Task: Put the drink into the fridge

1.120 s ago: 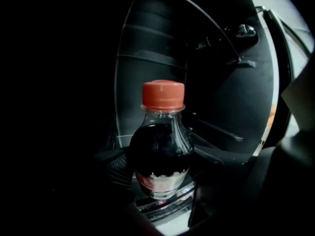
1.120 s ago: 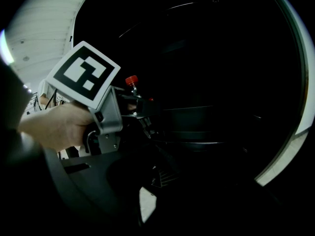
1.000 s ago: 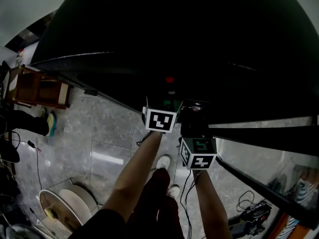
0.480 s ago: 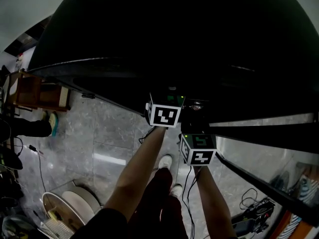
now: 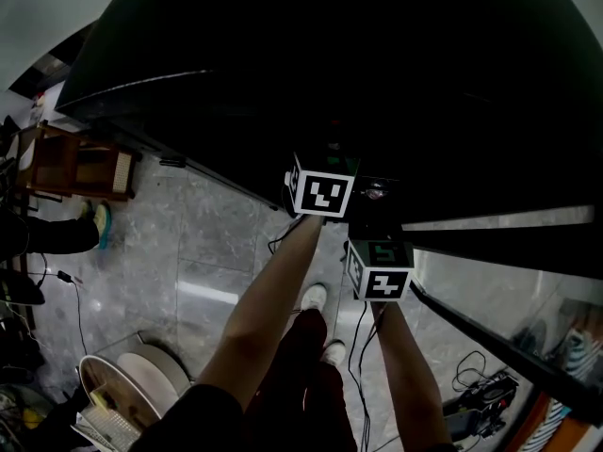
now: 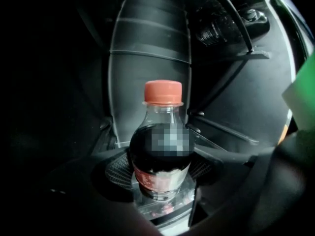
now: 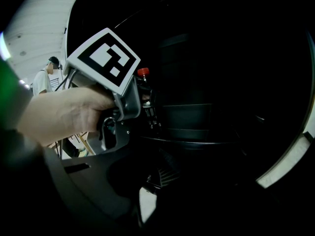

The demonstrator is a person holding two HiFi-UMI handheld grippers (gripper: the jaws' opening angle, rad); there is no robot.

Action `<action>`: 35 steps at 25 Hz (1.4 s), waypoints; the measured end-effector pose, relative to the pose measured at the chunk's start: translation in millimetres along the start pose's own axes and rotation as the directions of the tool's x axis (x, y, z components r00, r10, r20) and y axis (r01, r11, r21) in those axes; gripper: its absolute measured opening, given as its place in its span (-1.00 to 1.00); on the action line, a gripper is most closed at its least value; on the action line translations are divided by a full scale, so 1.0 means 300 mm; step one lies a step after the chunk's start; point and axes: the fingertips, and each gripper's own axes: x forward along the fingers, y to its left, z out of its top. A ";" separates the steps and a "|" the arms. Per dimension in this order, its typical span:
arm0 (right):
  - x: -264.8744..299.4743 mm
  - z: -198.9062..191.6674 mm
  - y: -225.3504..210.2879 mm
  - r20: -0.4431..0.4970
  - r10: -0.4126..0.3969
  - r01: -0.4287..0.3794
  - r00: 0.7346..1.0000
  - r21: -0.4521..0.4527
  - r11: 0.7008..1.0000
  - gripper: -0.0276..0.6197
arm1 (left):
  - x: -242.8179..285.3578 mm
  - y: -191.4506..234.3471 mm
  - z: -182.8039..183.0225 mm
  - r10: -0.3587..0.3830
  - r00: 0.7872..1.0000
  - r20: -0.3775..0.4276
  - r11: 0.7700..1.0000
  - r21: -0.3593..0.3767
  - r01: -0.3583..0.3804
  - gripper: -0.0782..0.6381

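I'm pinching a clear, round plastic bottle (image 6: pixel 160 151) of dark drink, orange-red cap (image 6: pixel 163 92) up, between my left gripper's (image 6: pixel 160 176) meshed pads. It's upright inside the dark fridge (image 6: pixel 147 48), whose pale ribbed panel lies well behind. My left hand (image 7: pixel 64 114) is reaching in, angled downward. My right gripper (image 7: pixel 165 176) is hovering just beside it, its jaws too dark to read.
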 end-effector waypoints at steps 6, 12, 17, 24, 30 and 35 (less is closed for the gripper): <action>-0.005 -0.013 0.000 -0.005 -0.003 0.003 1.000 0.004 1.000 -0.86 | 0.020 0.011 0.017 0.011 1.000 0.012 1.000 -0.017 -0.011 0.11; -0.011 -0.023 0.004 -0.012 -0.010 0.010 1.000 0.013 1.000 -0.86 | 0.024 0.016 0.023 -0.020 0.999 0.041 0.998 -0.051 0.022 0.11; -0.003 -0.016 0.005 -0.009 -0.013 0.013 1.000 0.010 1.000 -0.86 | 0.030 0.034 0.015 -0.024 0.998 0.054 0.991 -0.129 0.031 0.24; -0.054 -0.020 -0.015 0.014 -0.024 0.023 1.000 0.023 0.999 -0.86 | -0.033 0.006 0.022 -0.006 0.991 0.133 0.987 -0.159 0.027 0.34; -0.100 -0.029 -0.001 0.031 -0.026 0.025 0.999 0.026 0.999 -0.86 | -0.118 -0.012 -0.002 -0.026 0.987 0.158 0.982 -0.180 0.055 0.34; -0.159 -0.029 0.003 0.046 -0.028 0.026 0.999 0.041 0.999 -0.86 | -0.201 -0.041 -0.015 -0.044 0.984 0.174 0.980 -0.186 0.076 0.34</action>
